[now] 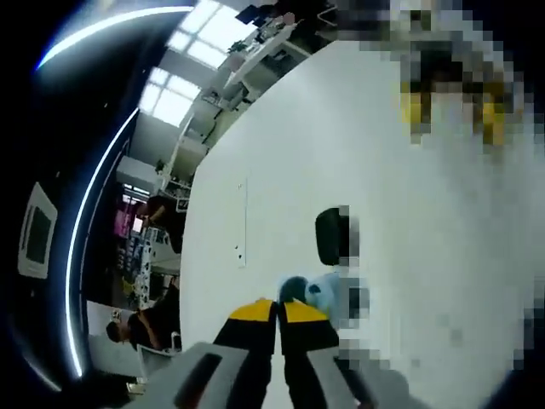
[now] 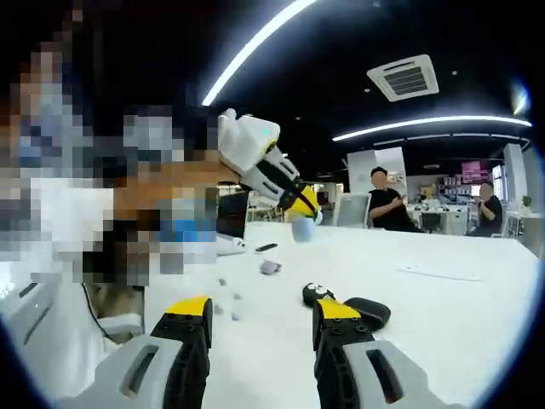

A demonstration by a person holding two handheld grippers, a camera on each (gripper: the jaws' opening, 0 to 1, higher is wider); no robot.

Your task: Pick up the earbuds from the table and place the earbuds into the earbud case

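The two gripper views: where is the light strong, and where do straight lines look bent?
Left gripper view: the white table is washed out by bright light and the ceiling panels glare. Right gripper view: the ceiling is dark, and the light strips curve from lens distortion.

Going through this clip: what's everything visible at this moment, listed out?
white table: one, white, under everything
black earbud case: one, black, on the table beyond the right jaw
small black piece with pale spots: one, beside the case; too small to identify
small white pieces: about two, on the table, possibly earbuds
small grey item: one, farther back on the table
flat black item: one, behind the grey item
light blue object: one, at the left gripper's tips
seated people: two, dark tops, background
left gripper: yellow-tipped, shut, raised
right gripper: yellow-tipped, open, low over the table
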